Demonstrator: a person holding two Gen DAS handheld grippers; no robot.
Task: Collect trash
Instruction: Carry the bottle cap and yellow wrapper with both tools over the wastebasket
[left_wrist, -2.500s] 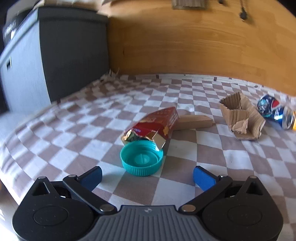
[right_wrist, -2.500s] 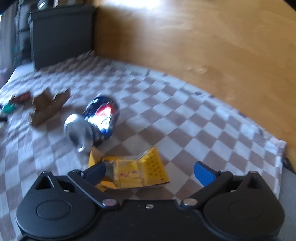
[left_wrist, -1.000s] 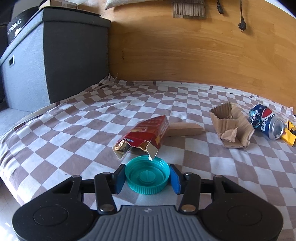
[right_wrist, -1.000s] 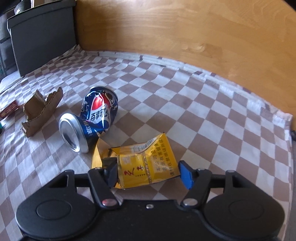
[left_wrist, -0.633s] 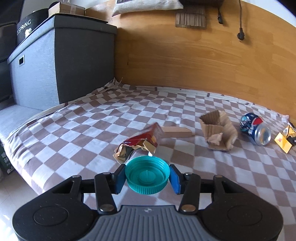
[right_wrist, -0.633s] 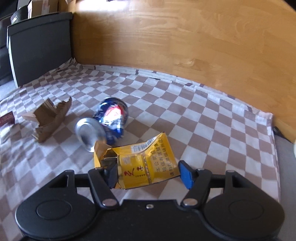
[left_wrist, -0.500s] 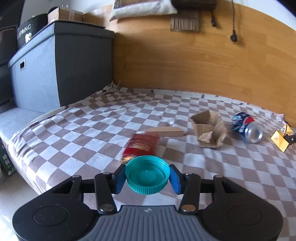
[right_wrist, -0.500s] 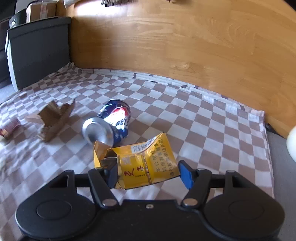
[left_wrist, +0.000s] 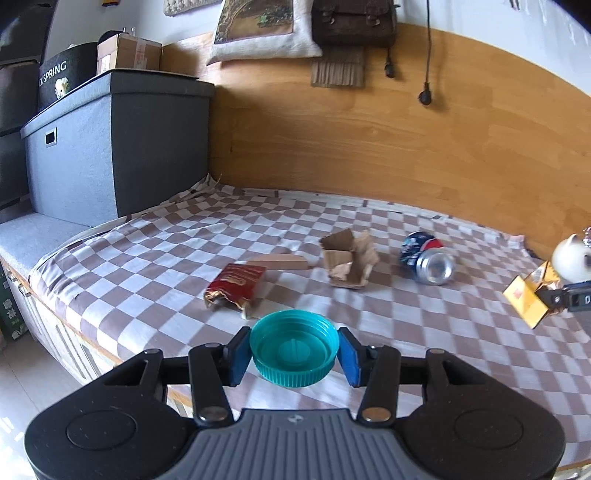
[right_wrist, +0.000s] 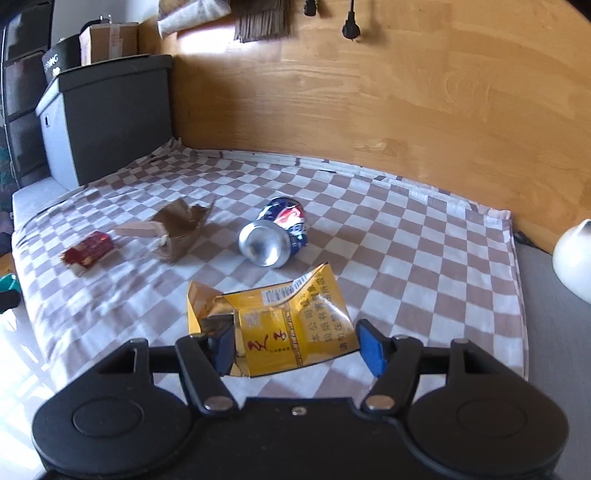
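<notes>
Up close, the left gripper (left_wrist: 294, 355) is clamping a teal cap (left_wrist: 294, 348) and the right gripper (right_wrist: 297, 346) is pinching a yellow packet (right_wrist: 280, 325), both above the checkered cloth (right_wrist: 424, 236); farther off are lying a red packet (left_wrist: 236, 286), torn cardboard (left_wrist: 349, 262) and a soda can (right_wrist: 275, 236).

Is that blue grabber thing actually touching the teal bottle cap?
Touching. In the left wrist view, the left hand-held gripper has both blue pads pressed against opposite sides of the teal cap, holding it up off the checkered cloth.
</notes>
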